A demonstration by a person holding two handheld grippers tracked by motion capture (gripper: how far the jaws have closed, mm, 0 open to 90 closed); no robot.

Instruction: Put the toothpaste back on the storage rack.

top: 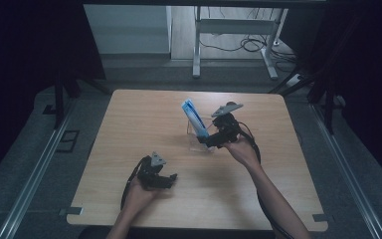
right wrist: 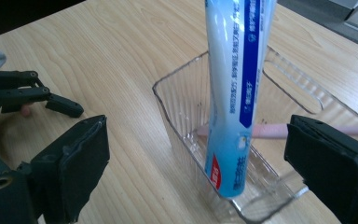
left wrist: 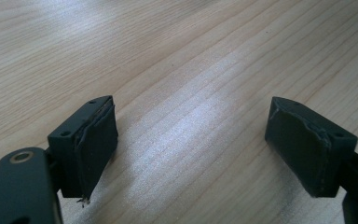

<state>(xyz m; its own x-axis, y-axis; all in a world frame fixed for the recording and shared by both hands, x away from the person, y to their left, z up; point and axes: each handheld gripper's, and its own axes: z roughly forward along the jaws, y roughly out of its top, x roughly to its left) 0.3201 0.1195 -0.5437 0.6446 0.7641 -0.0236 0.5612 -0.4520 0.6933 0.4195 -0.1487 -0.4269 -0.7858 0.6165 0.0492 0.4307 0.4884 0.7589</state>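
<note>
Inside the clear tray (right wrist: 182, 88), illegibly printed toothpaste tube (right wrist: 235, 93) stands; both grippers' fingers apart.

The place looks like a lab or recording room. A bare wooden surface (top: 144, 124) stands on grey floor between metal rails (top: 35, 174), dark curtains (top: 25, 50) hang at both sides, and cables (top: 248, 45) trail under a metal-legged desk (top: 234, 30) at the top of the frame.

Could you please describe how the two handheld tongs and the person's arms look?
Both tongs, left and right, are black, each with two blocky jaws faced with worn dark pads, a grey three-cornered plate on top, and a black trailing cable. The forearms are bare, with no sleeves visible.
</note>
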